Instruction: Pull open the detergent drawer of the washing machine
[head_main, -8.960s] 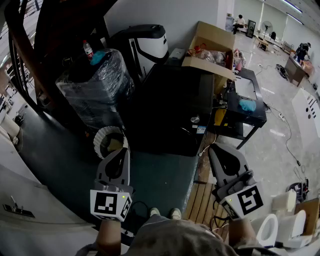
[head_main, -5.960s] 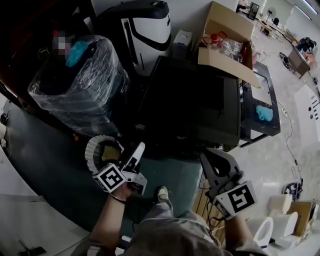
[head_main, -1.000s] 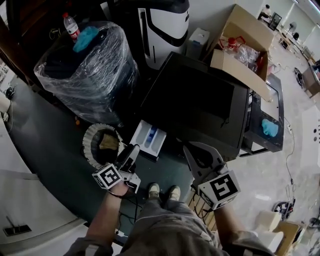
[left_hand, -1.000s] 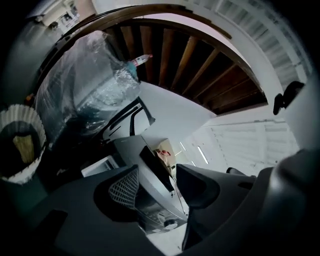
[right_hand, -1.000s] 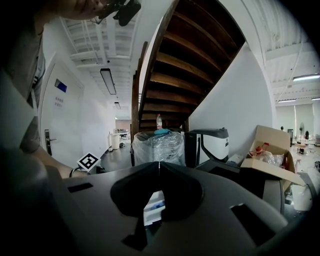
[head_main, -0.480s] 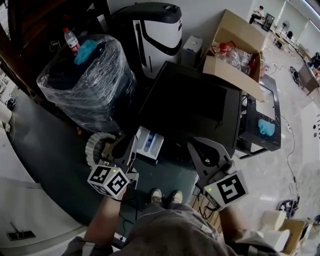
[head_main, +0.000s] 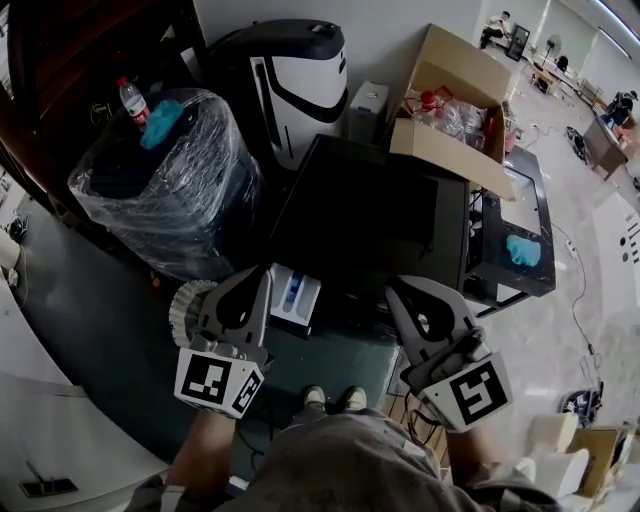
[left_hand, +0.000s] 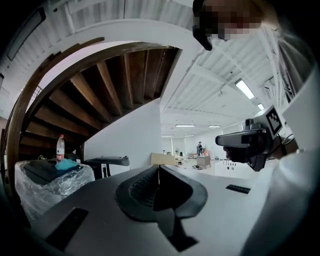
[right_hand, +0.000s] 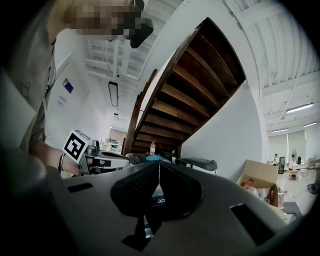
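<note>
Two empty grippers had lifted from the washing machine (head_main: 370, 215). The left gripper (head_main: 262, 275) had just closed its jaws and the right gripper (head_main: 397, 287) was likewise together. Its detergent drawer (head_main: 296, 297), earlier shut, stood pulled out, seemingly done.

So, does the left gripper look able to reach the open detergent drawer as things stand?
Probably yes: the left gripper sits just left of the pulled-out detergent drawer in the head view, with nothing between them; its shut jaws would need opening first.

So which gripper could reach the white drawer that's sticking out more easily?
Probably the left gripper. In the head view its shut tip sits right beside the open white plastic detergent drawer, while the right gripper is further off.
</note>
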